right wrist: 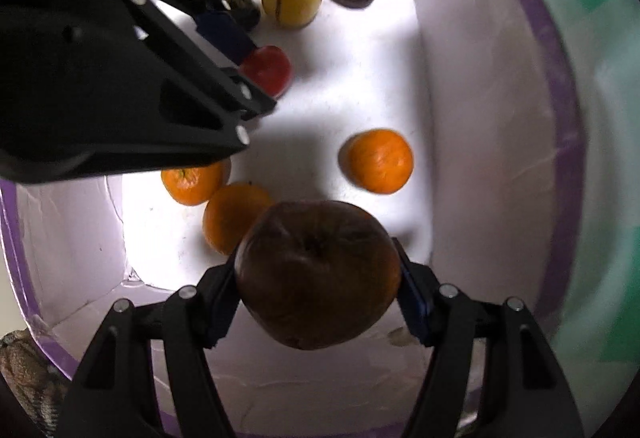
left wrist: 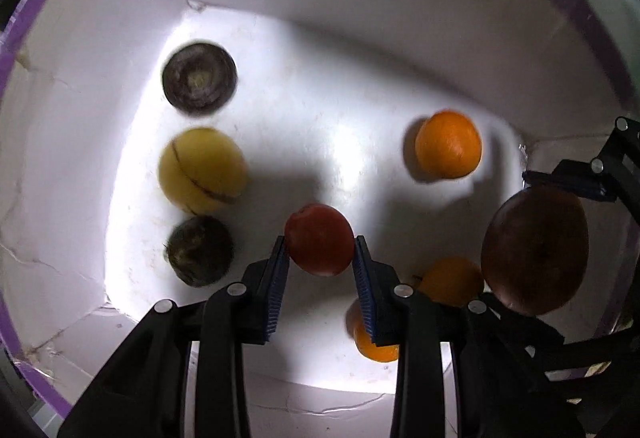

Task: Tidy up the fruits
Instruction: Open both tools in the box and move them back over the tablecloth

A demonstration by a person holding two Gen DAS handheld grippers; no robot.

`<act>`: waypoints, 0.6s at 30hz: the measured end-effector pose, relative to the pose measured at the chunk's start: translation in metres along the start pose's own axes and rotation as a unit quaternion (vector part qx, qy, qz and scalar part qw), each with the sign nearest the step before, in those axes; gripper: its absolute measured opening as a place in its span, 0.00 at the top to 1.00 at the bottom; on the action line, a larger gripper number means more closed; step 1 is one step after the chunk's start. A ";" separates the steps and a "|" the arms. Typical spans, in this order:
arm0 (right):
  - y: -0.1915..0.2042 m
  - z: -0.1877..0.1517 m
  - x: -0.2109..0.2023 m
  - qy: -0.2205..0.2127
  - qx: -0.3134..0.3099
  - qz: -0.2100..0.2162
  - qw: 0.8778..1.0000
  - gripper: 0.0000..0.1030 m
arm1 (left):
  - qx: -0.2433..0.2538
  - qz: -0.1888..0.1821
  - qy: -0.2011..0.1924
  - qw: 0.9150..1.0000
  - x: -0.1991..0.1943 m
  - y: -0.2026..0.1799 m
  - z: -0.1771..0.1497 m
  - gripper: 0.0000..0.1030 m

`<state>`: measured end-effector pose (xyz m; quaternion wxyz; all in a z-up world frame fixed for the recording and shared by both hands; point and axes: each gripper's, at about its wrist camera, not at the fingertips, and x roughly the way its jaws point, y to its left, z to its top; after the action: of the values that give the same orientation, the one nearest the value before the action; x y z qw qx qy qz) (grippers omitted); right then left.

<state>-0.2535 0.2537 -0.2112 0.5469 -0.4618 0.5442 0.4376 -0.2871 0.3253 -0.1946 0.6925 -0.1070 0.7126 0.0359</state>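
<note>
Both grippers are inside a white box with a purple rim [left wrist: 24, 22]. My left gripper [left wrist: 320, 258] is shut on a small red fruit [left wrist: 319, 239], held above the box floor; it also shows in the right wrist view [right wrist: 267, 69]. My right gripper [right wrist: 318, 290] is shut on a large dark brown fruit [right wrist: 318, 274], seen at the right of the left wrist view [left wrist: 534, 248]. On the floor lie three oranges [right wrist: 380, 160] [right wrist: 236, 216] [right wrist: 192, 180], a yellow fruit [left wrist: 202, 170] and two dark round fruits [left wrist: 199, 77] [left wrist: 199, 251].
The box walls [right wrist: 480, 118] enclose the fruits on all sides. A green surface [right wrist: 600, 118] lies outside the box to the right. The left gripper's black arm [right wrist: 100, 78] fills the upper left of the right wrist view.
</note>
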 end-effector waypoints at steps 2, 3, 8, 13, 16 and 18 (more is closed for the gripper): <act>-0.003 -0.002 -0.001 0.000 0.005 0.004 1.000 0.34 | 0.001 0.003 -0.004 1.000 -0.002 0.002 -0.002 0.69; -0.005 -0.004 -0.002 0.000 0.007 0.002 1.000 0.34 | 0.001 0.006 -0.005 1.000 -0.003 0.002 -0.002 0.69; -0.018 -0.019 -0.023 -0.034 0.035 0.039 0.998 0.25 | -0.007 0.016 -0.018 1.000 -0.009 0.004 -0.004 0.38; -0.019 -0.044 -0.078 -0.103 0.044 0.083 0.990 0.17 | -0.054 -0.040 -0.090 0.994 -0.048 0.008 -0.027 0.19; -0.008 -0.072 -0.127 -0.171 0.018 0.115 0.978 0.17 | -0.100 -0.048 -0.158 0.981 -0.096 0.018 -0.054 0.19; -0.002 -0.091 -0.170 -0.232 0.002 0.126 0.964 0.17 | -0.134 -0.030 -0.228 0.964 -0.146 0.022 -0.074 0.17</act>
<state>-0.2733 0.1683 -0.0391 0.5995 -0.2743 0.4569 0.5972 -0.3608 0.3469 -0.0482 0.8167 -0.2088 0.5211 0.1337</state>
